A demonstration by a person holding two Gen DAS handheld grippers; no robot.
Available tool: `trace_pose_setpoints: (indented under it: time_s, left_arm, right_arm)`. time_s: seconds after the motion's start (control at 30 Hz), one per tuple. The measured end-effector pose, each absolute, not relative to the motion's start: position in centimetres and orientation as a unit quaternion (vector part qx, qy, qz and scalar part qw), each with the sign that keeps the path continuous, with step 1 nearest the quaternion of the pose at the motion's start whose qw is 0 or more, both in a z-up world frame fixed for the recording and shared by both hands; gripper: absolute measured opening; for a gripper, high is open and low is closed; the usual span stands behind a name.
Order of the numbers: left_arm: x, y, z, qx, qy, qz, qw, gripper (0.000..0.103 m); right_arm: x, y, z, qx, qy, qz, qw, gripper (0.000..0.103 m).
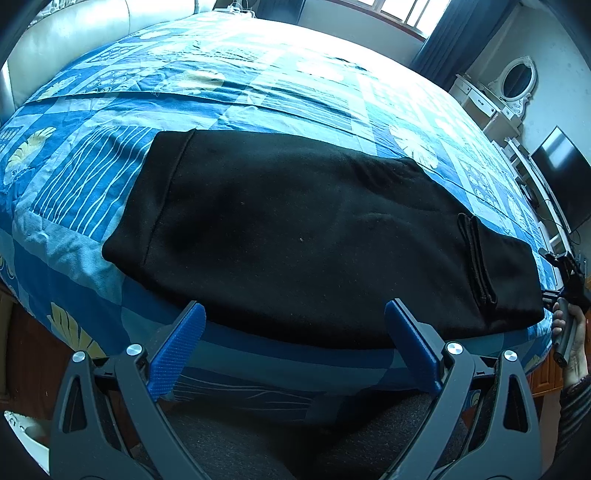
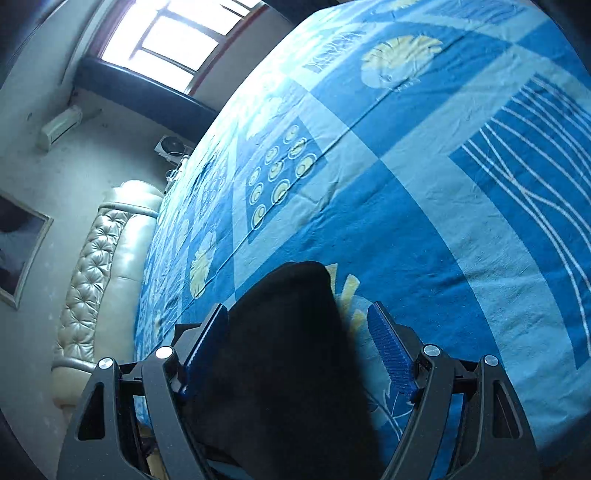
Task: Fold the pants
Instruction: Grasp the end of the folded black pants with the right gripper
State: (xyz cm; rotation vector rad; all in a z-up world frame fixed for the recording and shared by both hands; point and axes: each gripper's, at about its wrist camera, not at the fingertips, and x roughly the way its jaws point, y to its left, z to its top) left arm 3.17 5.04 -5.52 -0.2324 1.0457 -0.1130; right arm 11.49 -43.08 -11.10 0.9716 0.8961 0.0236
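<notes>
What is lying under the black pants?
The black pants lie folded on the blue patterned bedsheet, which shows all around them. Whatever is directly beneath the fabric is covered and cannot be seen.

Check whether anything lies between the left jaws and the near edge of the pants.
Nothing visible does. The left gripper is open just short of the pants, with only bare bedsheet in the gap. The pants lie flat on the bed with nothing on top.

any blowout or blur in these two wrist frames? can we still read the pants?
Left wrist: window blown out, pants near featureless black, strong fisheye bend. Right wrist: window also clipped, pants soft-edged, likely motion blur; bedsheet sharp.
</notes>
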Motion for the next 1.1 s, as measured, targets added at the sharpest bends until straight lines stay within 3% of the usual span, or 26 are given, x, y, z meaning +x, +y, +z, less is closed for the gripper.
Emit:
trace_pose_setpoints:
  time_s: [0.03,0.1,0.17,0.27,0.8,1.1]
  left_arm:
    - [3.2,5.0,-5.6,-0.111,0.5,-0.054,0.857,0.097]
    - [3.2,5.1,-5.7,-0.114,0.502,-0.053,0.856,0.097]
    - [3.2,5.1,-5.8,-0.117,0.504,-0.054,0.854,0.097]
    - [3.3,5.1,-5.9,-0.121,0.507,-0.057,0.852,0.097]
    - [3.0,4.4,-5.7,-0.105,0.501,-0.058,0.857,0.097]
    - [3.0,5.2,-5.4,-0.113,0.498,-0.047,0.859,0.097]
  right_arm:
    - [11.8,-43.1,-12.0,0.462,0.417,0.019,0.782,0.073]
    - [12.3,-43.1,-12.9,0.472,0.413,0.029,0.778,0.046]
    - [12.7,-42.7,-13.8,0.478,0.421,0.032,0.77,0.034]
    - [12.9,-42.6,-14.3,0.474,0.427,0.034,0.769,0.028]
    - [12.7,-43.5,-14.9,0.493,0.418,0.046,0.762,0.028]
    - [9.5,-43.4,-14.1,0.516,0.419,0.077,0.743,0.047]
